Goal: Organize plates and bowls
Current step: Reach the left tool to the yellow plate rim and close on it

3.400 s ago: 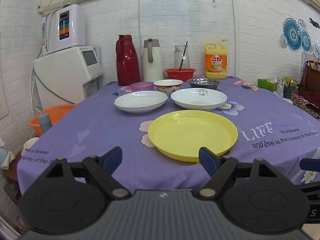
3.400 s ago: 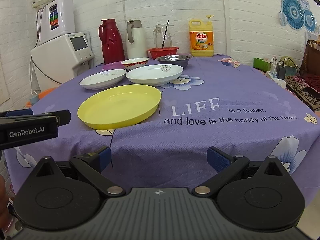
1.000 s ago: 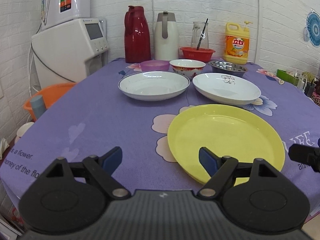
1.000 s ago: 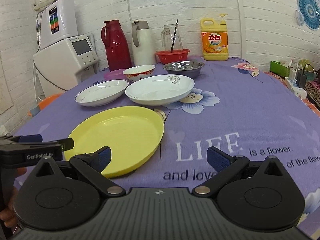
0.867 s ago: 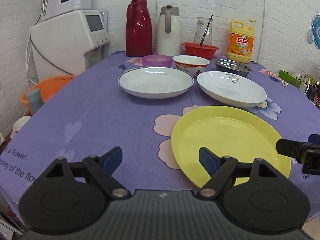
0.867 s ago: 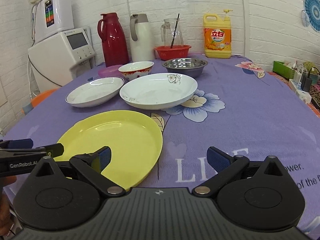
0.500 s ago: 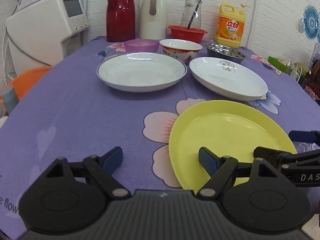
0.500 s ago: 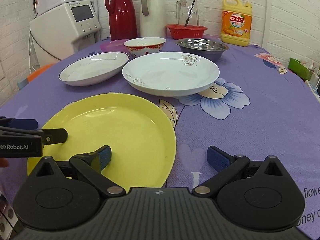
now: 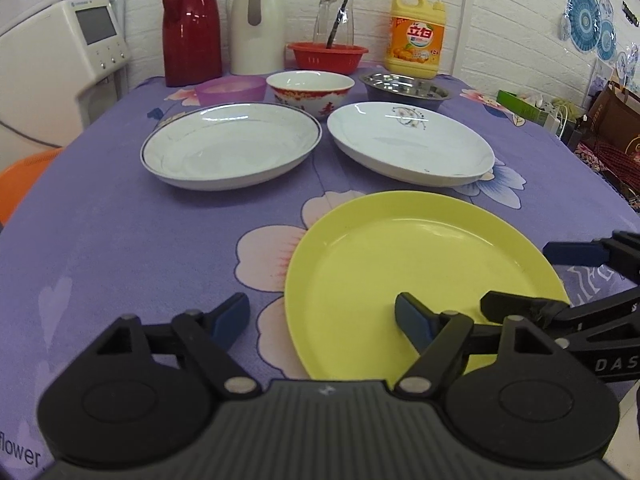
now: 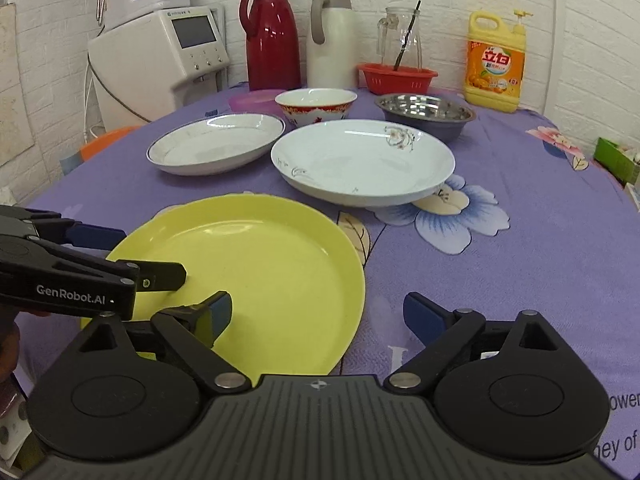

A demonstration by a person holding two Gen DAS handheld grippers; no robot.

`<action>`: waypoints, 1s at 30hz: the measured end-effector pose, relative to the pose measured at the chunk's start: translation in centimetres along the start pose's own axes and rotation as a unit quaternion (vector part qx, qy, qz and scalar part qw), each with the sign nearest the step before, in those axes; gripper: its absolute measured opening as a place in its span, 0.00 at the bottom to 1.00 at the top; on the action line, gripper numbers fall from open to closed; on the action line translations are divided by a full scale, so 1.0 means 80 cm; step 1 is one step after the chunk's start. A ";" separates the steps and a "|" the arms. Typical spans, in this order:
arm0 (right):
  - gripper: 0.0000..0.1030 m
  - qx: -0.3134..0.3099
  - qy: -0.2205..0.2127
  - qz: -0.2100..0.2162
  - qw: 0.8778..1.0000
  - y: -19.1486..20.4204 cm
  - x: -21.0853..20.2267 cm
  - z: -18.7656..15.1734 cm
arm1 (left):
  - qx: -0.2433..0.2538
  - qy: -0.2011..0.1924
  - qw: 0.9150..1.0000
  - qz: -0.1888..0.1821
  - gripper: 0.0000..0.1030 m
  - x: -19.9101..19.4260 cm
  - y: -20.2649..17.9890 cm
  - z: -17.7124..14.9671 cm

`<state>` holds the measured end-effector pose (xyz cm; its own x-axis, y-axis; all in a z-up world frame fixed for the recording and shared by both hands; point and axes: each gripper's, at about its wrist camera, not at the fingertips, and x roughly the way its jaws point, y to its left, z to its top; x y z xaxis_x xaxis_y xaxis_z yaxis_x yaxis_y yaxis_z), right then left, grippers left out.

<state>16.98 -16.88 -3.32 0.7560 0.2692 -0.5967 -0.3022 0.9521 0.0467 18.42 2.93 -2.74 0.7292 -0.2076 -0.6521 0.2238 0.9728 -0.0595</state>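
Observation:
A yellow plate [image 9: 420, 276] lies on the purple tablecloth nearest me; it also shows in the right wrist view [image 10: 256, 272]. Behind it sit two white plates, one blue-rimmed [image 9: 232, 146] and one with a flower mark [image 9: 408, 144]. Further back are a red-patterned bowl [image 9: 310, 90], a steel bowl [image 9: 406, 88] and a small purple bowl [image 9: 232, 90]. My left gripper [image 9: 324, 316] is open over the yellow plate's left edge. My right gripper [image 10: 318, 312] is open over its right edge.
A red thermos [image 9: 192, 24], a white jug [image 9: 258, 20], a glass pitcher [image 9: 334, 16], a red basket [image 9: 328, 56] and a detergent bottle [image 9: 418, 36] line the back. A white appliance [image 9: 52, 68] stands at the left.
Both grippers have moved forward and lower, closing in on the yellow plate from either side. Each now has one finger over the plate. Nothing on the table has moved.

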 end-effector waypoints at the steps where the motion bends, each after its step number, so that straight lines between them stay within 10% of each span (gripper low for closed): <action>1: 1.00 0.006 0.002 0.005 1.000 -0.002 0.002 -0.002 | 0.000 -0.002 1.000 -0.002 0.71 -0.001 -0.001 -0.001; 7: 0.95 0.006 -0.016 -0.001 1.000 0.009 -0.002 -0.007 | -0.020 -0.008 1.000 -0.011 0.41 -0.009 -0.008 -0.003; 18: 0.97 -0.019 -0.034 0.060 0.997 0.069 0.015 0.021 | -0.052 -0.019 0.996 0.064 0.41 -0.047 0.051 -0.001; 26: 1.00 -0.039 -0.013 0.062 0.997 0.083 0.043 0.024 | -0.081 -0.019 0.995 0.055 0.44 -0.018 0.073 -0.007; 30: 1.00 -0.044 0.001 0.072 0.996 0.081 0.043 0.028 | -0.073 -0.020 0.996 0.039 0.60 -0.013 0.073 -0.005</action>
<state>18.95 -9.46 -3.26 0.7001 0.4009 -0.5908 -0.4565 0.8876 0.0613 18.71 8.83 -2.70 0.7662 -0.1313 -0.6290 0.0702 0.9901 -0.1212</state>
